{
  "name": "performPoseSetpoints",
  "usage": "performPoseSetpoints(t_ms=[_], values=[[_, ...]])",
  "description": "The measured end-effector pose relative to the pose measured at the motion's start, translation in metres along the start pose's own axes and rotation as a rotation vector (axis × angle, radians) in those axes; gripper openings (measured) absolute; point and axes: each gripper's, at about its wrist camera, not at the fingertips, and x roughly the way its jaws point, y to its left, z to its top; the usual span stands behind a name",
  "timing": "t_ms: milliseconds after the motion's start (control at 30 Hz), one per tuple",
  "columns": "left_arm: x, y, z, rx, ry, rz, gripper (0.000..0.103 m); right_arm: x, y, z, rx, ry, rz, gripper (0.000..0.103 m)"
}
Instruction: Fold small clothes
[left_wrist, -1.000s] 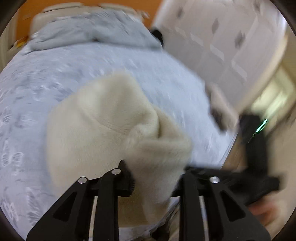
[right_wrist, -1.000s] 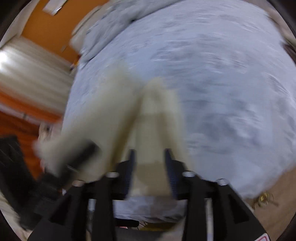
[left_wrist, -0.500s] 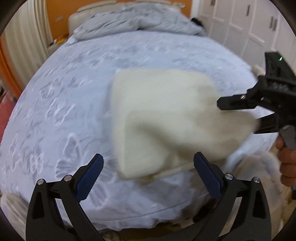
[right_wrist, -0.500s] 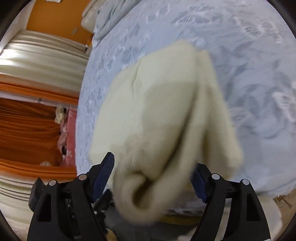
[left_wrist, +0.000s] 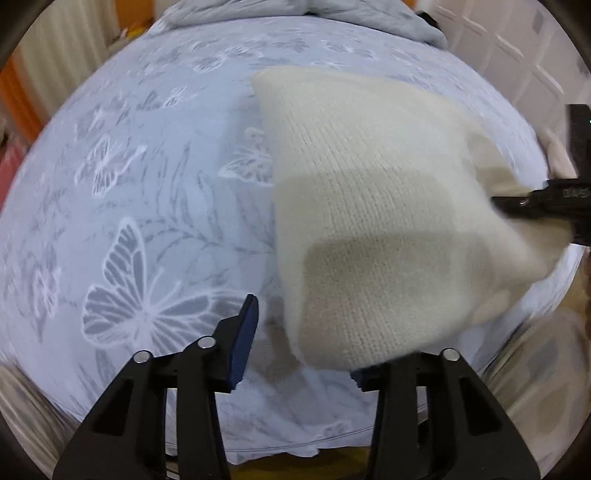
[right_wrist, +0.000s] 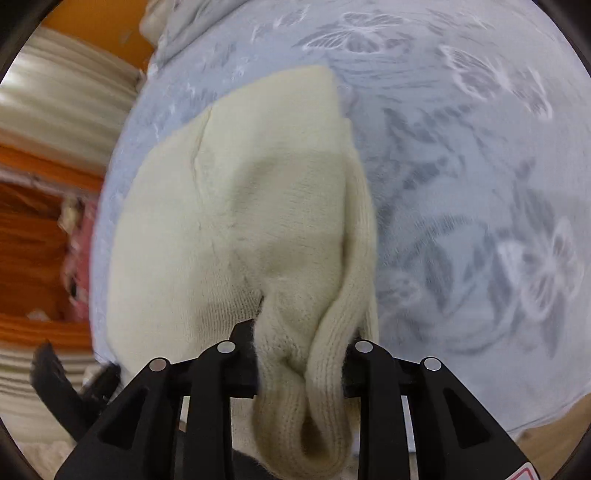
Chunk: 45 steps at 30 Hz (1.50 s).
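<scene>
A cream knit garment (left_wrist: 369, 206) lies spread on the pale blue butterfly bedsheet (left_wrist: 147, 221). My left gripper (left_wrist: 303, 350) hovers low over its near corner, jaws closing. The cloth covers the right pad, while the blue left pad (left_wrist: 242, 339) stands clear of it. In the right wrist view the garment (right_wrist: 240, 221) runs away from my right gripper (right_wrist: 299, 354), whose closing pads squeeze a bunched ribbed edge (right_wrist: 328, 350). The left wrist view shows that right gripper (left_wrist: 535, 206) at the garment's right corner.
A rumpled grey duvet (left_wrist: 332, 14) lies at the far end of the bed, with white wardrobe doors (left_wrist: 517, 44) beyond. Orange curtains (right_wrist: 29, 240) and a pink item (right_wrist: 79, 258) sit past the bed's left edge. Wooden floor (right_wrist: 546, 443) shows below its near edge.
Both grippers have sunk toward the bed. Half a second ago their jaws stood wide around the garment; now both have narrowed, and the right one pinches the bunched edge.
</scene>
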Motion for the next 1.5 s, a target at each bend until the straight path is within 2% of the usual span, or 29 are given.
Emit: performPoseSetpoints(t_ms=[67,100,167,233,300,333,367,433,500,533,567,600,633,700,800,833,867,900,967,1000,1100,1133,1200,1267,1333,1367,1400,1433,1500], values=[[-0.001,-0.001,-0.002,-0.002,0.0,0.006,0.036,-0.017,0.0,0.0,0.041,-0.049,0.046,0.029],[-0.001,0.001,-0.003,-0.01,0.007,0.001,0.037,-0.023,0.002,-0.002,0.033,-0.065,0.029,0.032],[-0.003,0.001,-0.001,0.009,0.018,0.015,0.046,-0.042,0.005,-0.009,0.015,-0.126,-0.089,0.05],[-0.018,0.0,-0.001,0.048,-0.011,0.025,0.052,-0.066,0.011,-0.02,0.012,-0.202,-0.114,0.05],[-0.045,-0.002,-0.004,0.093,-0.053,0.015,0.058,-0.091,0.026,-0.026,-0.016,-0.262,-0.093,0.037],[-0.056,0.0,-0.004,0.1,-0.066,0.009,0.061,-0.096,0.032,-0.028,-0.038,-0.268,-0.08,0.012],[-0.072,0.002,-0.003,0.091,-0.084,-0.008,0.065,-0.099,0.05,-0.03,-0.09,-0.255,-0.067,0.001],[-0.095,0.007,0.002,0.057,-0.153,-0.041,0.073,-0.088,0.081,-0.027,-0.174,-0.218,-0.047,0.001],[-0.119,0.008,0.012,0.033,-0.238,-0.035,0.085,-0.061,0.105,-0.033,-0.228,-0.159,-0.016,0.001],[-0.122,0.01,0.017,0.028,-0.253,-0.021,0.087,-0.032,0.112,-0.037,-0.245,-0.077,-0.012,0.001],[-0.124,0.01,0.023,0.023,-0.262,0.007,0.088,0.011,0.111,-0.044,-0.258,0.052,-0.064,0.0],[-0.121,0.011,0.029,0.024,-0.251,0.041,0.088,0.051,0.105,-0.053,-0.291,0.14,-0.161,0.0],[-0.117,0.011,0.033,0.027,-0.234,0.067,0.088,0.061,0.103,-0.057,-0.302,0.142,-0.184,0.0],[-0.107,0.013,0.04,0.032,-0.18,0.115,0.088,0.041,0.11,-0.052,-0.26,0.12,-0.165,0.0],[-0.107,0.019,0.045,0.023,-0.172,0.1,0.088,-0.024,0.125,-0.041,-0.228,-0.038,-0.055,0.0],[-0.106,0.02,0.045,0.016,-0.165,0.094,0.088,-0.041,0.127,-0.037,-0.233,-0.083,-0.083,0.0],[-0.102,0.019,0.046,0.012,-0.151,0.078,0.088,-0.049,0.121,-0.033,-0.226,-0.109,-0.127,0.0],[-0.099,0.017,0.047,0.011,-0.138,0.075,0.088,-0.045,0.104,-0.029,-0.195,-0.095,-0.178,0.0],[-0.089,0.006,0.051,0.027,-0.121,0.053,0.088,-0.014,0.058,-0.028,-0.128,0.0,-0.345,0.0],[-0.086,0.001,0.051,0.031,-0.122,0.045,0.088,0.004,0.028,-0.032,-0.098,0.045,-0.31,0.0],[-0.062,-0.019,0.053,0.071,-0.067,0.022,0.088,-0.031,0.006,-0.028,0.055,-0.012,-0.105,0.0],[-0.052,-0.023,0.052,0.087,-0.046,0.026,0.088,-0.051,0.006,-0.023,0.076,-0.072,-0.054,0.003],[-0.034,-0.029,0.047,0.106,0.001,0.047,0.089,-0.075,0.016,-0.012,0.036,-0.149,-0.062,0.02],[-0.022,-0.028,0.042,0.096,0.036,0.041,0.089,-0.08,0.023,0.004,0.004,-0.161,-0.096,0.046],[-0.017,-0.028,0.039,0.088,0.05,0.04,0.089,-0.064,0.028,0.022,-0.032,-0.126,-0.107,0.052],[-0.017,-0.028,0.038,0.09,0.049,0.044,0.089,-0.05,0.029,0.025,-0.045,-0.093,-0.136,0.051],[-0.017,-0.028,0.037,0.097,0.047,0.047,0.09,-0.03,0.029,0.032,-0.07,-0.04,-0.171,0.041],[-0.016,-0.029,0.037,0.106,0.046,0.051,0.09,-0.019,0.027,0.036,-0.099,-0.017,-0.179,0.01],[-0.013,-0.03,0.036,0.133,0.054,0.067,0.09,-0.023,0.039,0.034,-0.144,-0.055,-0.199,0.009]])
